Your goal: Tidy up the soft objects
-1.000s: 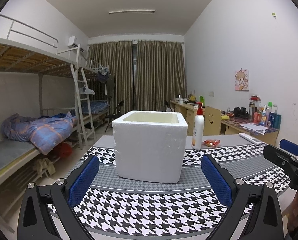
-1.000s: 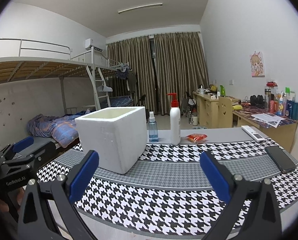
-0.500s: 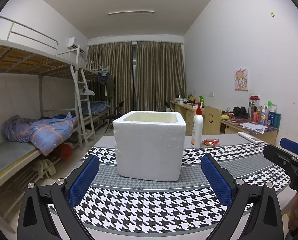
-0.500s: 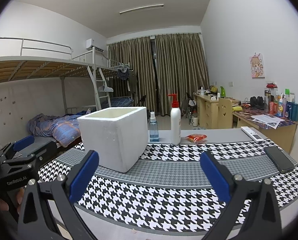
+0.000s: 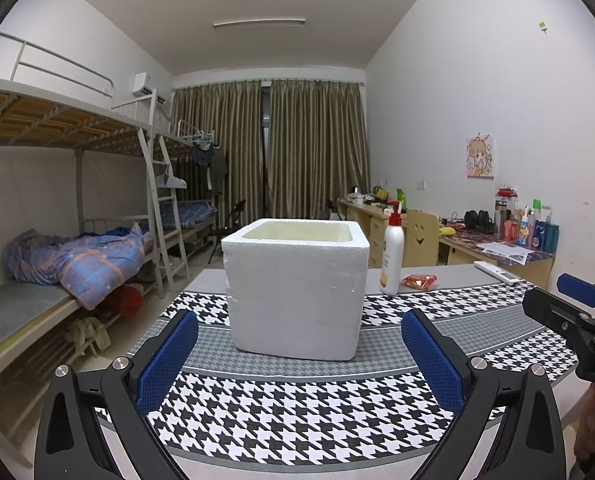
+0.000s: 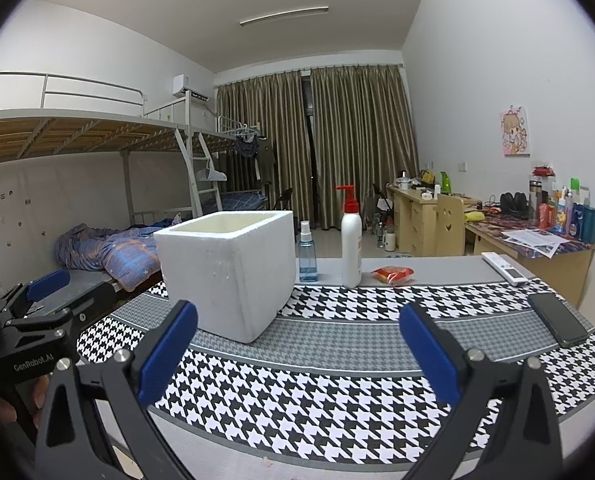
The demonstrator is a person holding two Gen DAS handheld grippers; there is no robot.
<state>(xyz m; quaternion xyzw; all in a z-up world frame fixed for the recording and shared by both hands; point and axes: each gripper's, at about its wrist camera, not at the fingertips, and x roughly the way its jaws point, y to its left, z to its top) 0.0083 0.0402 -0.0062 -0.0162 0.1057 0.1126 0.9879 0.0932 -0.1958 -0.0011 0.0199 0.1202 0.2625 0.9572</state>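
While gaping wide, both claws [image 5: 299, 354] [image 6: 297, 346] hold nothing.

We see a dorm room: white walls, ceiling tube light [image 5: 259, 23] lit. Brown curtains [image 5: 273, 152] drawn, dead ahead of both tools. Metal bunk beds [image 5: 57, 128] with ladder [image 5: 163, 200] off to the left, AC unit [image 5: 145, 83] above them. Wooden desks [image 6: 425, 216] ahead-right, cartoon poster [image 5: 479, 157] on the right wall.
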